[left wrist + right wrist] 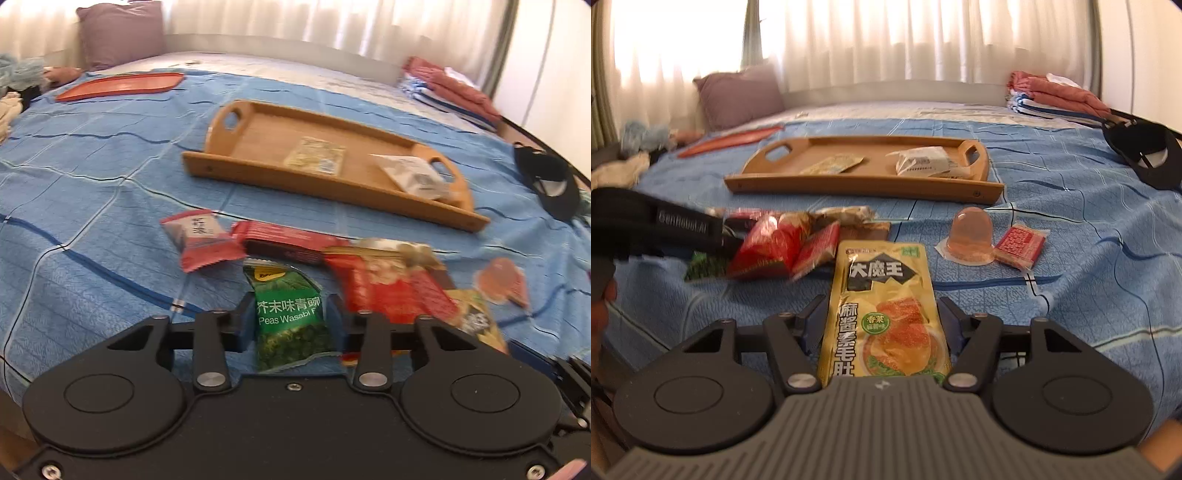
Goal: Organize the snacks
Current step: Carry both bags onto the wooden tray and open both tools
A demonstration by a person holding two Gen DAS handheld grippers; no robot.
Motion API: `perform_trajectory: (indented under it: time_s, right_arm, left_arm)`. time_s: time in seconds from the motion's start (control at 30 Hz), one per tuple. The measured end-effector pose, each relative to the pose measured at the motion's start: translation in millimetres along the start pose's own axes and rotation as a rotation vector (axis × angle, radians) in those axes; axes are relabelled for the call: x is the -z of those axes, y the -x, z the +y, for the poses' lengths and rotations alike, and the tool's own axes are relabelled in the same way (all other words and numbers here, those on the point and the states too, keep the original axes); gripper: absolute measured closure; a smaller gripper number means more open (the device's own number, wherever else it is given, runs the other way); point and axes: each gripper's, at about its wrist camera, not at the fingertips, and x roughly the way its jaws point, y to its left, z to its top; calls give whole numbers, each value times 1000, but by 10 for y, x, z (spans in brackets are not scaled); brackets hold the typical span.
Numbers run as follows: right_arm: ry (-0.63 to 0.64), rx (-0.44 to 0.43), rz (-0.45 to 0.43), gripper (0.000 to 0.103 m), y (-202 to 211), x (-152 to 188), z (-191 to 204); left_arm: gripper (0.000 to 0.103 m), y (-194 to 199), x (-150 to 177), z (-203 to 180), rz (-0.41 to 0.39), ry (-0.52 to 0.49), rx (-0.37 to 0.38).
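1. Left gripper [290,314]: nearest item in the left wrist view. Jaws drawn together on the green wasabi-pea packet [290,314], pinching it across its width. Grip sits at mid-packet, probably so the packet hangs evenly when lifted.
2. Right gripper [882,325]: nearest item in the right wrist view. The yellow pouch [882,306] lies lengthwise between the fingers, which stand at its two long edges; contact looks likely, but whether the pads actually press it I cannot tell.
3. Snack pile, on the blue bedspread [92,177], just beyond both grippers: a pink-and-white wrapped sweet [201,238], a dark red bar [291,243], a red crinkled packet [388,280]. Loose and overlapping; judged unsorted.
4. Jelly cup [969,232]: upright on its lid flange, just beside a small red sachet [1019,245], apart from the main pile.
5. Wooden tray [857,188]: beyond the pile, handles at both ends. Holds a pale yellow flat packet [833,164] and a white wrapped packet [923,160]. Judged the collecting place, as two snacks already lie in it.
6. Orange lid or tray [122,85]: far side of the bed, bare.
7. Surroundings: purple pillow [738,96], folded towels [1060,92], black cap [1145,151]. No part in the task.
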Motion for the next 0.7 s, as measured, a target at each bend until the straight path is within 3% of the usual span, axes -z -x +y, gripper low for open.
perform_trajectory:
  time_s: [0.43, 0.7]
  right_arm:
    - [-27, 17, -116, 39, 255, -257, -116]
    - [-80, 25, -159, 39, 178, -788, -325]
  left_arm:
    - [71, 329, -312, -29, -78, -83, 28]
    - [71, 280, -820, 77, -74, -75, 57]
